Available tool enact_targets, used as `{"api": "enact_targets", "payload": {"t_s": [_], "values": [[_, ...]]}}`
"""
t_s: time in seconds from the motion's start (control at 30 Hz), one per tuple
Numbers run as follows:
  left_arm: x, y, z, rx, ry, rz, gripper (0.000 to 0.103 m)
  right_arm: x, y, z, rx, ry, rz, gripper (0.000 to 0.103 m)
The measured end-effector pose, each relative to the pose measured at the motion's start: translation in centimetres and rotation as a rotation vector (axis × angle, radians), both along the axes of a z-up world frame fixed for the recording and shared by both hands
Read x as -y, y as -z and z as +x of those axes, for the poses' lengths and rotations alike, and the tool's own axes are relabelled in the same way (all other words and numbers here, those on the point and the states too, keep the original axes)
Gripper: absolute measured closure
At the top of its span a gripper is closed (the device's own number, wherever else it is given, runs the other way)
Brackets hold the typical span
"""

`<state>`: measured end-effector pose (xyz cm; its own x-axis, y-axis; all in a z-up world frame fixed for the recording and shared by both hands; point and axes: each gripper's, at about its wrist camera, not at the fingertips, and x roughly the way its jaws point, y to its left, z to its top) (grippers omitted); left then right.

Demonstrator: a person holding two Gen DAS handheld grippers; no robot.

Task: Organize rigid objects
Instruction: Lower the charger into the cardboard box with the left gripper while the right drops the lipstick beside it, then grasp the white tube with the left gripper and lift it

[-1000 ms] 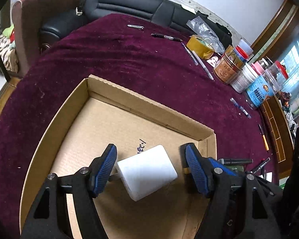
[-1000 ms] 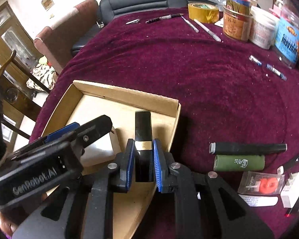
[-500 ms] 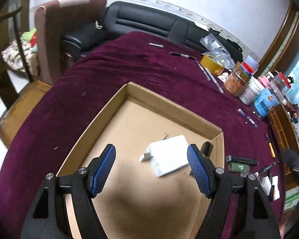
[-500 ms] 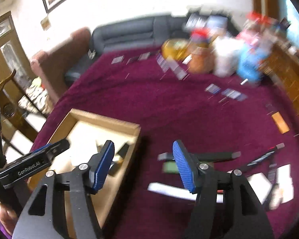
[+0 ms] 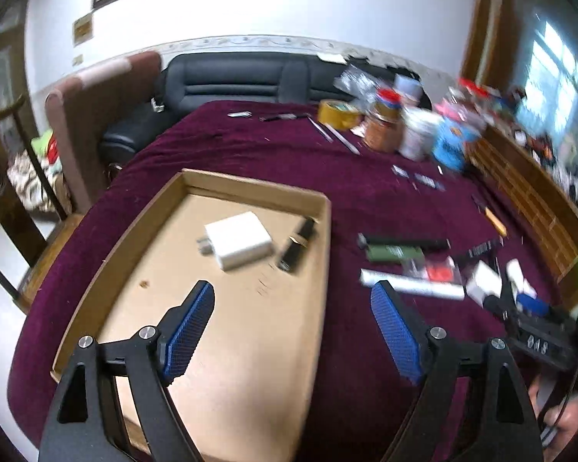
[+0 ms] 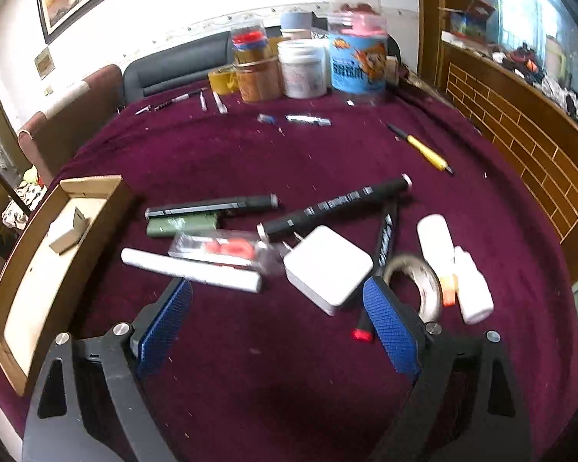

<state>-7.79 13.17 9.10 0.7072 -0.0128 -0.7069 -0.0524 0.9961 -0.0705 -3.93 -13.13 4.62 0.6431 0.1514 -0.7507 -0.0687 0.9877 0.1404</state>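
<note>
Two things lay in the cardboard box [image 5: 250, 346] at the left of the maroon table [image 6: 327, 154] — a white charger [image 5: 238, 239] and a black stick [image 5: 297, 245] just beside it, near the box's right wall. Right of the box the clutter still to be sorted was spread on the cloth: a black pen [image 6: 212, 205], a green tube [image 6: 183, 226], a white tube [image 6: 190, 269], a clear packet with red inside [image 6: 219, 248], a second charger [image 6: 327, 269], a long marker [image 6: 335, 204], a tape ring [image 6: 420, 285] and two small white bottles [image 6: 454, 265]. The step in hand looked like the reach for the next piece, and the second charger seemed the likeliest, since it sat just ahead of the right gripper [image 6: 277, 327]. To do it well, that gripper would need to square itself to the charger's flat sides, straddle the body rather than the prongs, and keep clear of the marker lying against its far edge and the packet on its left. The left gripper [image 5: 293, 331] hung over the box's right wall, its jaws spreading wider with nothing between them and touching nothing. The right gripper's jaws were also widening — empty, above bare cloth, short of the charger.
</note>
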Motion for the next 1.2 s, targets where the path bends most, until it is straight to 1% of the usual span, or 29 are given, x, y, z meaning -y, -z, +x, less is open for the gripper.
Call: {"api": "enact_targets", "payload": {"t_s": [0.17,0.33,0.43,0.57,0.7,0.8,0.87,0.9,0.93,0.97,1.03,1.13,1.2], "values": [[4.2,0.9,-1.5,-0.033,0.076,0.079,0.024,0.5,0.7,-0.8,0.002,-0.008,0.016,0.012],[5.9,1.4,-2.3,-0.061,0.098,0.104,0.024,0.7,1.1,-1.0,-0.003,-0.016,0.021,0.012],[6.1,1.8,-2.3,-0.076,0.091,0.126,0.024,-0.1,0.7,-0.5,-0.007,-0.049,0.017,0.012],[5.5,2.3,-2.3,-0.094,0.079,0.119,0.024,-1.7,0.5,1.0,-0.027,-0.094,0.025,0.012],[4.8,2.7,-2.2,-0.109,0.064,0.118,0.024,-3.4,0.4,3.4,-0.047,-0.119,0.046,0.012],[4.3,3.1,-1.9,-0.124,0.06,0.108,0.024,-4.6,0.9,5.9,-0.107,-0.134,0.099,0.012],[4.1,3.3,-1.7,-0.135,0.059,0.096,0.024,-5.3,1.9,7.6,-0.164,-0.14,0.124,0.012],[3.9,3.4,-1.7,-0.14,0.058,0.087,0.024,-5.6,2.4,8.2,-0.203,-0.147,0.135,0.01],[3.6,3.5,-1.7,-0.144,0.056,0.079,0.024,-6.0,2.4,8.4,-0.181,-0.148,0.119,0.01],[3.3,3.6,-1.6,-0.148,0.052,0.07,0.024,-6.4,2.4,8.5,-0.186,-0.163,0.115,0.01],[2.6,3.6,-1.4,-0.153,0.039,0.051,0.024,-7.6,2.3,8.3,-0.222,-0.252,0.167,0.01],[1.5,3.7,-1.2,-0.158,0.015,0.011,0.024,-9.5,2.3,6.9,-0.276,-0.392,0.21,0.01],[0.8,3.6,-1.2,-0.156,0.002,-0.011,0.024,-10.3,3.0,6.2,-0.357,-0.455,0.261,0.01]]}}
